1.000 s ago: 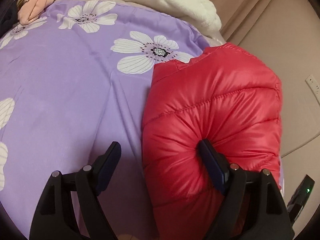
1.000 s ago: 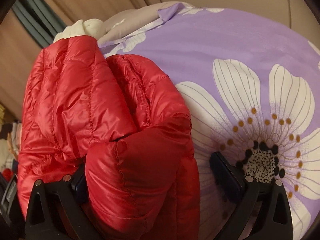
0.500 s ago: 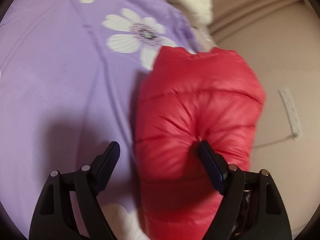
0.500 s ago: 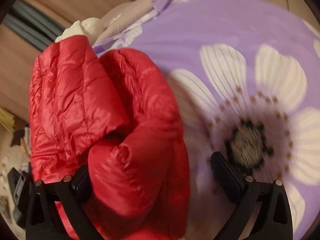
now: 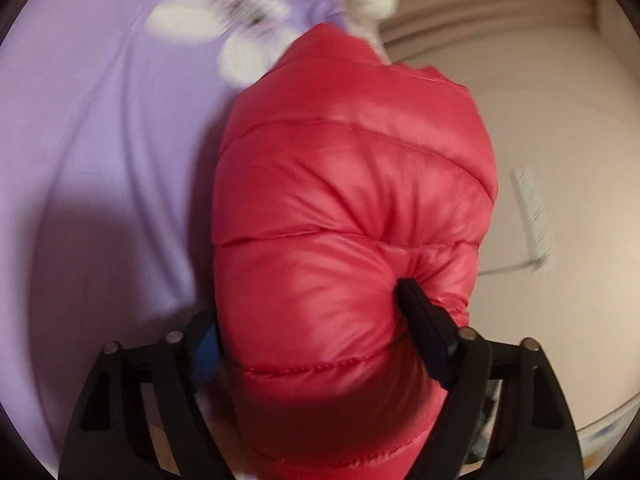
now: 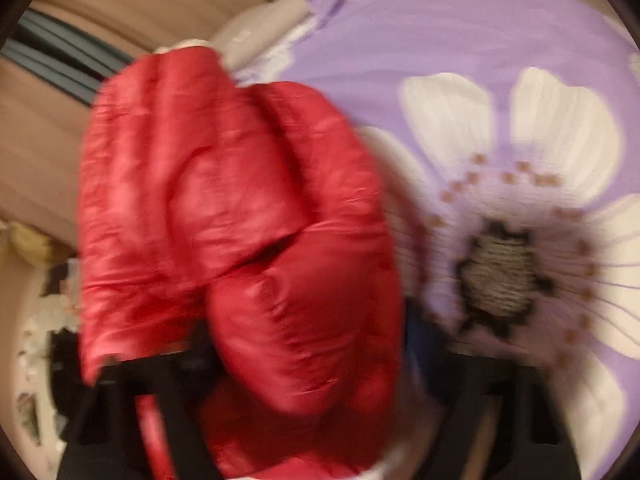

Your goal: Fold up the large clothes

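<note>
I have both tongs, left (image 5: 316, 320) and right (image 6: 316, 344), clenched on the red jacket (image 5: 352, 208) at the bed (image 5: 100, 140) edge; advise level, even lifting

The puffer jacket (image 5: 344, 208) is glossy red with stitched quilt lines. The bed sheet (image 5: 100, 152) is lilac, printed with white flowers with dark, brown-dotted centres.
</note>
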